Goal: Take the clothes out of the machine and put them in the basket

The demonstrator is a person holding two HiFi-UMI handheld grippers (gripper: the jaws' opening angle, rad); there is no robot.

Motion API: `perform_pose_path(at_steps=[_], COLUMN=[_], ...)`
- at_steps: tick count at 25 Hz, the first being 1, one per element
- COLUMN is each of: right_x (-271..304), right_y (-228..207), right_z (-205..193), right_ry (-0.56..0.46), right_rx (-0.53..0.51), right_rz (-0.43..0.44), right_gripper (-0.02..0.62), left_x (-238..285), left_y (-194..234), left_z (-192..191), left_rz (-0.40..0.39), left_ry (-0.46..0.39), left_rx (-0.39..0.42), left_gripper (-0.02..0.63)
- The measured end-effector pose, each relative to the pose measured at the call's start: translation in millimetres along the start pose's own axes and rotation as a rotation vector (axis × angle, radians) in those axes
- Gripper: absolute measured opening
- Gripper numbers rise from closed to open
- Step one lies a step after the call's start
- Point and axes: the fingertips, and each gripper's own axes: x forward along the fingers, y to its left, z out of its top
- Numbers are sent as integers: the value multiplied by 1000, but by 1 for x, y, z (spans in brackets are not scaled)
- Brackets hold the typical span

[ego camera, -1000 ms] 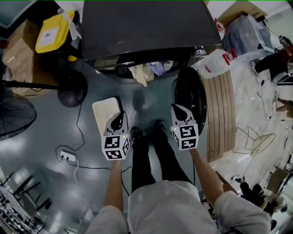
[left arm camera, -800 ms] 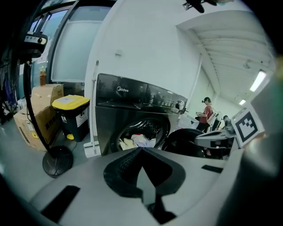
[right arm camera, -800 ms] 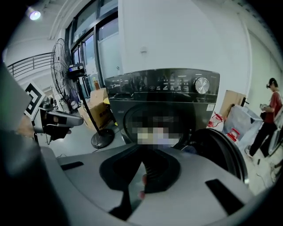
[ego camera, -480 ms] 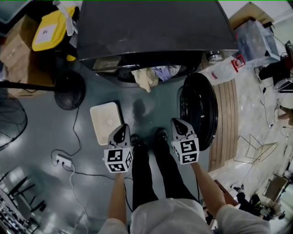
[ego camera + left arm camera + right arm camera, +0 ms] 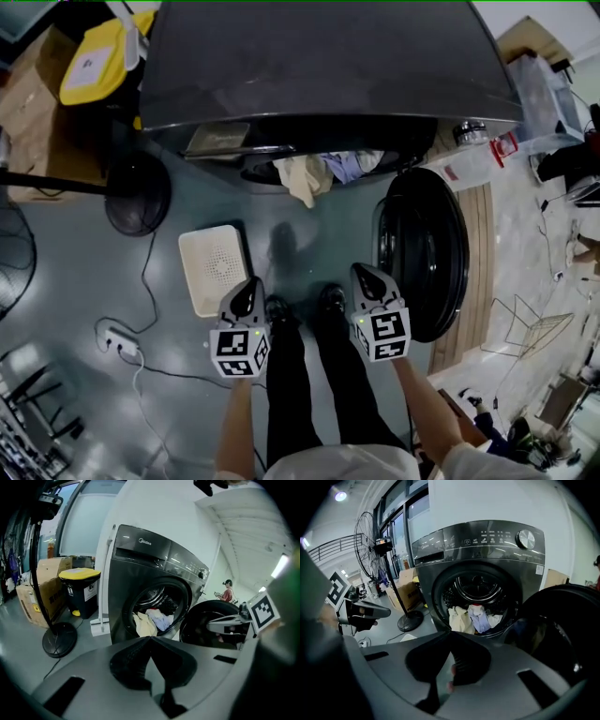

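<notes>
Both claws have dropped since a second ago, sitting lower in the head view while the washing machine (image 5: pixel 328 66) looms larger up top. The left claw (image 5: pixel 247 296) is pinched together with nothing in it, just beside the white square thing (image 5: pixel 211 267) on the floor. The right claw (image 5: pixel 362 279) is closed and empty too, close to the open round door (image 5: pixel 427 253). The clothes (image 5: pixel 319 173) haven't budged: a cream piece and a pale blue one still spill over the drum's lip, well apart from both claws.
</notes>
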Motion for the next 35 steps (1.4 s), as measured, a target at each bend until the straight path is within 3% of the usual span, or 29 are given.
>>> perform_pose_path(at_steps=[9, 10, 12, 14, 16, 35], right_x=[30, 34, 42, 49, 56, 149], right_y=[1, 4, 11, 16, 14, -57], right_z=[-16, -18, -22, -28, -31, -11], right_ry=[-31, -32, -33, -40, -53, -39], right_rx=[-21, -20, -17, -13, -20, -54], right_rz=[25, 41, 82, 102, 78, -160], right_gripper=[30, 59, 222, 302, 338, 353], left_x=[27, 29, 31, 32, 33, 38], left_y=[4, 6, 9, 12, 14, 26], left_z=[-13, -15, -20, -23, -27, -34], left_rz=[-27, -26, -26, -29, -30, -44], left_ry=[-11, -10, -8, -10, -8, 10], left_rx=[11, 9, 2, -4, -7, -18], left_gripper=[18, 18, 18, 18, 18, 18])
